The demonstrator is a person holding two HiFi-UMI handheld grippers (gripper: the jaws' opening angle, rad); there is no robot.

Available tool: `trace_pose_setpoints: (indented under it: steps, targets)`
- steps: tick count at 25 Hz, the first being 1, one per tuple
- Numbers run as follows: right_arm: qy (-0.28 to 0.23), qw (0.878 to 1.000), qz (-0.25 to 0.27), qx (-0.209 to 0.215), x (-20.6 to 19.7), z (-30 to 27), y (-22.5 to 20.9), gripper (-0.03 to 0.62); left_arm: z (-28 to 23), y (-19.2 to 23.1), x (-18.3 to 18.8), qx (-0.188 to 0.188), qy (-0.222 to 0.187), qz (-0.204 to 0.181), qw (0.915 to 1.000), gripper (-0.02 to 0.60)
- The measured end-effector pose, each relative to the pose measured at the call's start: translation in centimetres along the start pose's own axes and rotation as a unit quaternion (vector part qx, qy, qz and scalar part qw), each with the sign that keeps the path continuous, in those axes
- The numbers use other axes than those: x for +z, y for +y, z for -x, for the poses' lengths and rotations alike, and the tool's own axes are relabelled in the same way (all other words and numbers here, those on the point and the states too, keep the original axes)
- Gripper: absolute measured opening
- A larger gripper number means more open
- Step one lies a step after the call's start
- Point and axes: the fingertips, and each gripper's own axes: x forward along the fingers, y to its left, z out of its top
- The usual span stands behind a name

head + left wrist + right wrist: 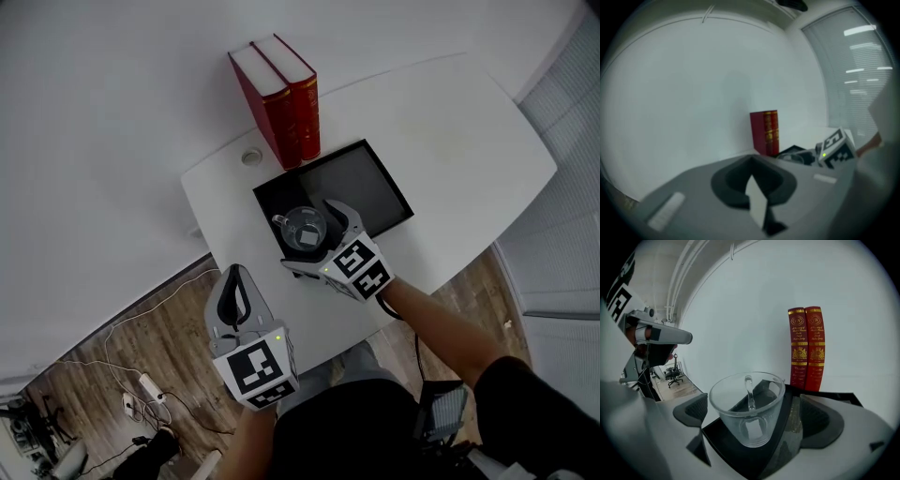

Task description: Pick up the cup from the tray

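Observation:
A clear glass cup (305, 228) with a handle stands upright in the near left corner of the black tray (370, 178). My right gripper (309, 236) is open, one jaw on each side of the cup. In the right gripper view the cup (746, 408) sits between the dark pads (691, 412) with a gap on both sides, its handle on the far side, over the tray (721, 439). My left gripper (234, 281) is shut on nothing and hangs off the table's near left edge. In its own view the left gripper (757, 197) points toward the tray.
Two red books (281, 94) stand upright at the tray's far left corner, close to the wall. The white table (450, 122) has a round cable hole (250, 157) near the books. Cables and a power strip (145, 384) lie on the wooden floor at the left.

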Motion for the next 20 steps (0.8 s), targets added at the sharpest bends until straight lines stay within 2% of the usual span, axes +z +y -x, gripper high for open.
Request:
trace_pose_setpoints:
  steps: [5,13,18,19,20]
  targets:
    - [0.031,0.999,0.005,0.020,-0.8,-1.7,-0.2,0.578,0.2,1.3,-0.3,0.018,0.002,0.004,0.9998,0.005]
    - [0.033,0.997,0.054,0.044,-0.7,-3.1,1.1,0.577,0.4,2.7,-0.1,0.036,0.001,0.007,0.9993,0.005]
    - [0.060,0.994,0.067,0.059,-1.6,-3.7,1.4,0.574,0.7,3.3,-0.2,0.044,0.002,0.008,0.9990,0.005]
    - [0.062,0.994,0.069,0.059,-1.6,-3.7,1.4,0.560,0.7,3.4,-0.1,0.045,0.001,0.008,0.9989,0.005]
    - [0.062,0.994,0.072,0.059,-1.7,-3.7,1.3,0.471,0.8,3.5,-0.1,0.046,0.001,0.008,0.9989,0.005]
